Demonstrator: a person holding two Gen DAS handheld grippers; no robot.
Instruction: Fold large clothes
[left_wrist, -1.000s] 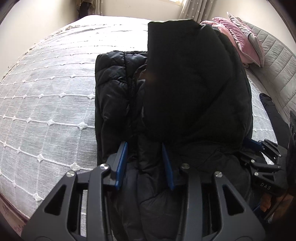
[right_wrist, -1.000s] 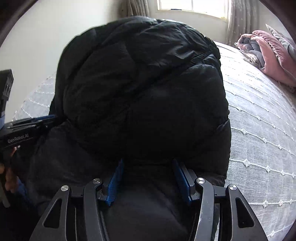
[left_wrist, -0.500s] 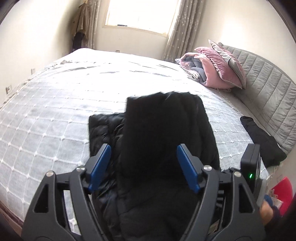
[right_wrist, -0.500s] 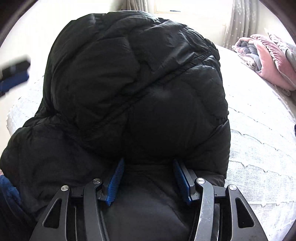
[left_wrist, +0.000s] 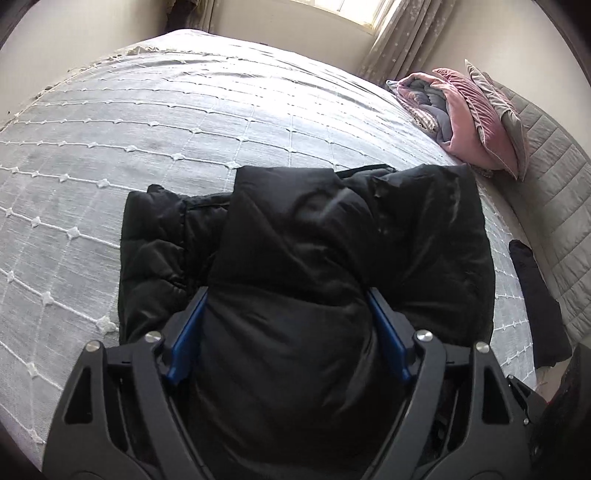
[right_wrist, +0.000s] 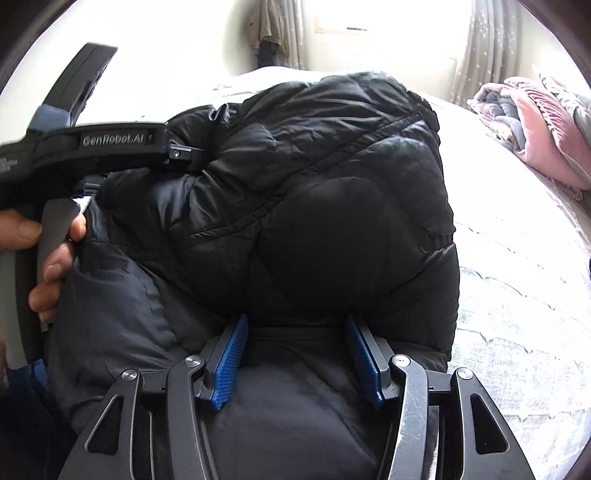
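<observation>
A wide bed with a grey-white grid-stitched bedspread fills both views. On its near part lies the black puffer jacket, folded over on itself into a thick bundle, with a quilted part showing to the left of the fold in the left wrist view. By the grey padded headboard sits a heap of pink and grey bedding and cushions, and a dark cloth lies at the bed's right edge.

The left gripper has just been opening its jaws; they now stand wide, with the jacket's bulk bulging between the blue pads. Whether the pads press on it I cannot tell.

The right gripper is about half open around a thick fold of the jacket, and the padding swells over both pads. A hand holds the left gripper's handle at the left of the right wrist view.
</observation>
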